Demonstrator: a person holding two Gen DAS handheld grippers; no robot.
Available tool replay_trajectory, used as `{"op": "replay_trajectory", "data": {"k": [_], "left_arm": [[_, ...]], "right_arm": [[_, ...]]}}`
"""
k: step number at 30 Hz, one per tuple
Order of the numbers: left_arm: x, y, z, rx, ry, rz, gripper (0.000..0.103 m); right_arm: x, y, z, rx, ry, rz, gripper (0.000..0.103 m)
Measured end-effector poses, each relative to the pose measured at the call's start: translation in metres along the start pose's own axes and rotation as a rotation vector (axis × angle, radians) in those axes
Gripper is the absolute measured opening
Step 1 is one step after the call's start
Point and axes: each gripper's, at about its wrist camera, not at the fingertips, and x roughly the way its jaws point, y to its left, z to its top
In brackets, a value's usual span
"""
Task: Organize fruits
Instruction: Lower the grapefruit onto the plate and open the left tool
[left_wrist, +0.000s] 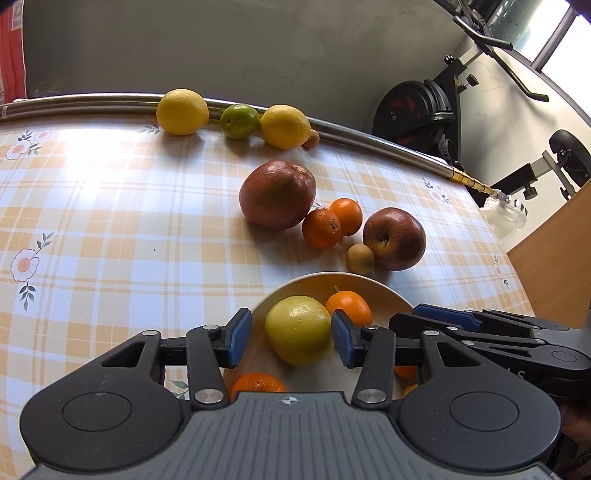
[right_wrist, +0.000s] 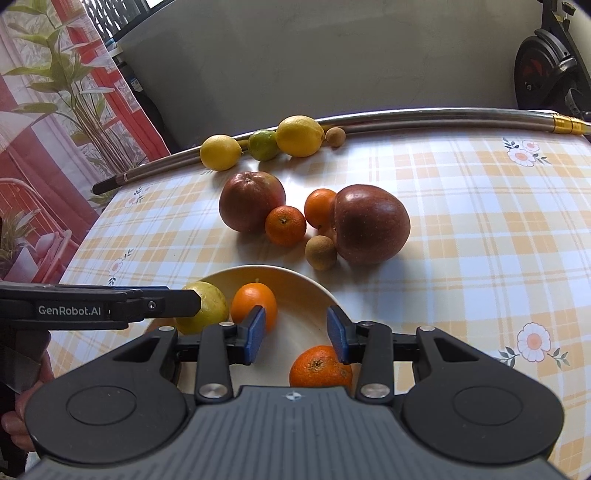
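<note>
I see a yellow-green fruit (left_wrist: 298, 328), perhaps a guava, lying in the cream bowl (left_wrist: 384, 291) beside three tangerines (left_wrist: 349, 306).

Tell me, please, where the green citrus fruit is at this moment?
The green citrus fruit sits at the far edge of the table, wedged between two lemons against the metal pole; both views show it, far from the bowl.

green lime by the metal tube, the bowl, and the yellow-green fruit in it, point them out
green lime (left_wrist: 239, 121), left wrist view, middle of its skin
bowl (right_wrist: 314, 286), right wrist view, far right rim
yellow-green fruit (left_wrist: 297, 328), left wrist view, its top face
</note>
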Motion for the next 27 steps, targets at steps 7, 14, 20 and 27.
{"op": "replay_trajectory", "data": {"k": [7, 14, 20, 27], "left_arm": [[-0.015, -0.003, -0.003, 0.008, -0.049, 0.011, 0.062], [-0.040, -0.010, -0.011, 0.014, -0.148, 0.089, 0.077], [-0.060, -0.011, -0.019, 0.009, -0.214, 0.136, 0.085], [-0.072, -0.009, -0.020, -0.018, -0.275, 0.196, 0.090]], "right_arm": [[-0.014, -0.002, 0.000, 0.013, -0.043, -0.013, 0.045], [-0.026, -0.004, 0.000, 0.030, -0.092, -0.034, 0.052], [-0.032, -0.006, -0.001, 0.031, -0.117, -0.057, 0.055], [-0.036, -0.009, -0.002, 0.037, -0.128, -0.065, 0.074]]}}
